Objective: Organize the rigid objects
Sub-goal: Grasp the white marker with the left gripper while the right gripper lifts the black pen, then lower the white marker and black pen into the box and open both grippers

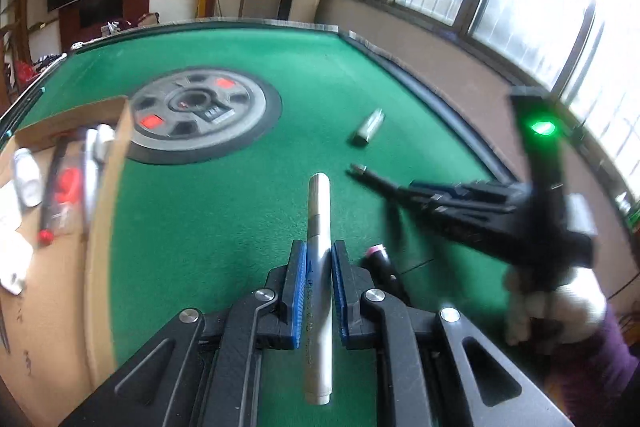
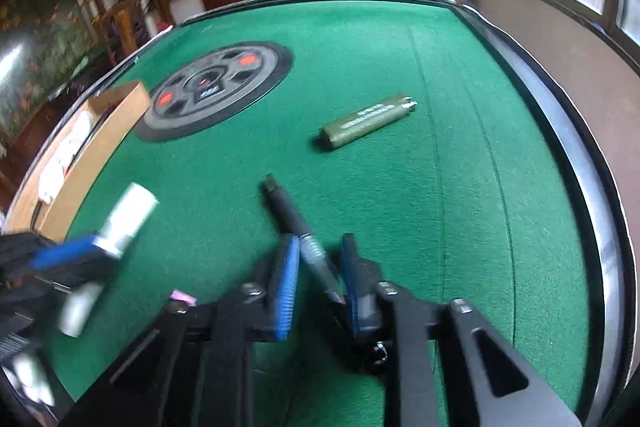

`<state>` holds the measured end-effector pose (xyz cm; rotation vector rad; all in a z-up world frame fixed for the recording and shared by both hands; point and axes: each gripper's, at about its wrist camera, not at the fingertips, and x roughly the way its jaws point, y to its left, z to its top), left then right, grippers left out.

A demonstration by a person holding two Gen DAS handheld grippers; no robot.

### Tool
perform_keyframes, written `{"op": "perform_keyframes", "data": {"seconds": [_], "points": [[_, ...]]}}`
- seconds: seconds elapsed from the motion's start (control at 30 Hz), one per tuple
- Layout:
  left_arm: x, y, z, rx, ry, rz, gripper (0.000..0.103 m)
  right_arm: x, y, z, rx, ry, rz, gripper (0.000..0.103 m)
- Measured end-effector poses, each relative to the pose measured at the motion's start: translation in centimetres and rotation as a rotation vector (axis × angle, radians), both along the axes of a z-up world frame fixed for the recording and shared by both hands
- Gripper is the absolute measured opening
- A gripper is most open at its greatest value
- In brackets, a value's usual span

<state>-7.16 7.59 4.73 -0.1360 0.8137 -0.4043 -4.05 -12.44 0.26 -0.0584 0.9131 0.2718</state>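
My left gripper [image 1: 319, 251] is shut on a white marker [image 1: 318, 227] and holds it above the green felt table [image 1: 280, 67]; the marker also shows in the right wrist view [image 2: 120, 219]. My right gripper [image 2: 320, 247] holds a black pen [image 2: 298, 223] between its blue pads; the pen shows in the left wrist view [image 1: 372, 179]. An olive green lighter [image 2: 366, 121] lies on the felt ahead, also in the left wrist view [image 1: 370, 127]. A cardboard box [image 1: 108, 187] at the left holds several items.
A round grey dial panel [image 1: 200, 111] sits in the table's centre. A dark tube with a pink end [image 1: 380, 259] lies beside my left gripper. The table's raised black rim [image 2: 580, 167] runs along the right. Windows are beyond it.
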Motion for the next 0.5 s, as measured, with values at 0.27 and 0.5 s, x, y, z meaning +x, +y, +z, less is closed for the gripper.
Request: {"op": "perform_keyframes", "data": {"seconds": [0.27,0.5], "points": [[-4.7,8.5,3.6,-0.134,-0.080,0.110,0.012,-1.3,0.5,2.0,0.176,0.064,0.027,0.011],[-5.5,16.0,1.6,-0.167,-0.031,0.279,0.012,-3.0,3.9,6.6,0.250,0.016,0.112,0.011]]}}
